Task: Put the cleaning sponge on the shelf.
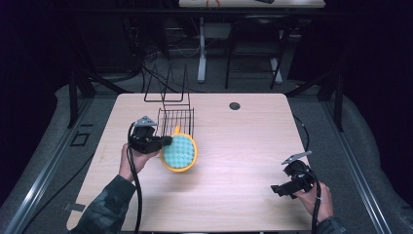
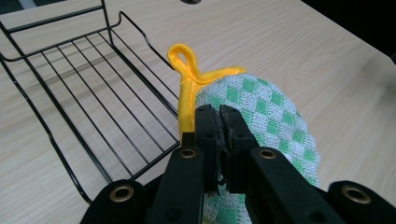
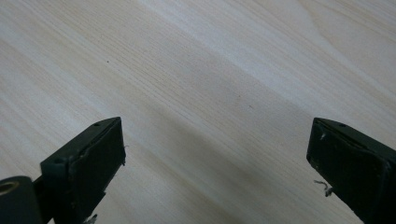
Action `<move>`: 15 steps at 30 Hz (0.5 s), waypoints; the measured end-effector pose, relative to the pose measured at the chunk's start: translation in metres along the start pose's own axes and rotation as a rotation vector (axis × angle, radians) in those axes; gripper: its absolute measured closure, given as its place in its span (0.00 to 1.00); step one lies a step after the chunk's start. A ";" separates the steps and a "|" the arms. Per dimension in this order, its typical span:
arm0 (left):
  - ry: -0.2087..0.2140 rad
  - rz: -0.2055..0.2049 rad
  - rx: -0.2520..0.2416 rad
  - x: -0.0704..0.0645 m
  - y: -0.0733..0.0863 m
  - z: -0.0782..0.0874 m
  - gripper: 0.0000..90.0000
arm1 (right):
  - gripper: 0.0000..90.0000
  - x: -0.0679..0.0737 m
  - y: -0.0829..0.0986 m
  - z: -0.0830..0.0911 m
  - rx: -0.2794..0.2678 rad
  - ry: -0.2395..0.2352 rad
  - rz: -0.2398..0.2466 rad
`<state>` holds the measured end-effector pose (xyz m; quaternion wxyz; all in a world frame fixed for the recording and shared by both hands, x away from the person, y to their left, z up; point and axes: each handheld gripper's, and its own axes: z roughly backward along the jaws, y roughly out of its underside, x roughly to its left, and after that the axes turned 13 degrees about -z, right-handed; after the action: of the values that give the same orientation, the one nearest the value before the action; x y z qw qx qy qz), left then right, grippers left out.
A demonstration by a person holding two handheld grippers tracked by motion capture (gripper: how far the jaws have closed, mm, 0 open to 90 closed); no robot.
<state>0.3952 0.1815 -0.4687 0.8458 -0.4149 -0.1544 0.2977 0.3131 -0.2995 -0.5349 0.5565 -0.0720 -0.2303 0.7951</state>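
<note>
A round green-and-white checked pot holder [image 1: 178, 151] with a yellow border and a yellow loop lies at the middle left of the table, its top edge against the front of a black wire rack [image 1: 175, 120]. My left gripper [image 1: 168, 141] is shut on the pot holder's left edge. In the left gripper view the jaws pinch the cloth [image 2: 261, 112] just below the yellow loop [image 2: 184, 63], with the rack [image 2: 79, 84] to the left. My right gripper [image 1: 277, 189] hovers open over bare wood near the table's front right; its jaws stand wide apart above the table [image 3: 201, 84].
The wire rack has tall upright loops [image 1: 165, 85] at its back. A round cable hole [image 1: 234, 106] sits near the table's far edge. Cables trail from both grippers. Beyond the table stand desk legs [image 1: 201, 53] on a dark floor.
</note>
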 end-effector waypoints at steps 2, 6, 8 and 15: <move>-0.006 0.005 0.005 0.003 0.001 0.000 0.96 | 0.04 0.000 0.000 0.000 0.003 0.001 0.000; -0.021 0.021 -0.001 0.008 0.003 0.000 0.96 | 0.04 0.000 0.000 0.000 0.006 -0.003 -0.003; -0.026 0.025 -0.002 0.011 0.004 -0.001 0.97 | 0.04 0.000 0.000 0.000 0.004 -0.002 -0.002; -0.046 0.071 -0.020 0.026 0.008 -0.004 0.96 | 0.04 0.000 0.000 -0.001 0.007 -0.003 -0.004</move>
<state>0.4147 0.1993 -0.4767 0.8267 -0.4216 -0.1617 0.3356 0.3135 -0.2988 -0.5355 0.5579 -0.0686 -0.2285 0.7948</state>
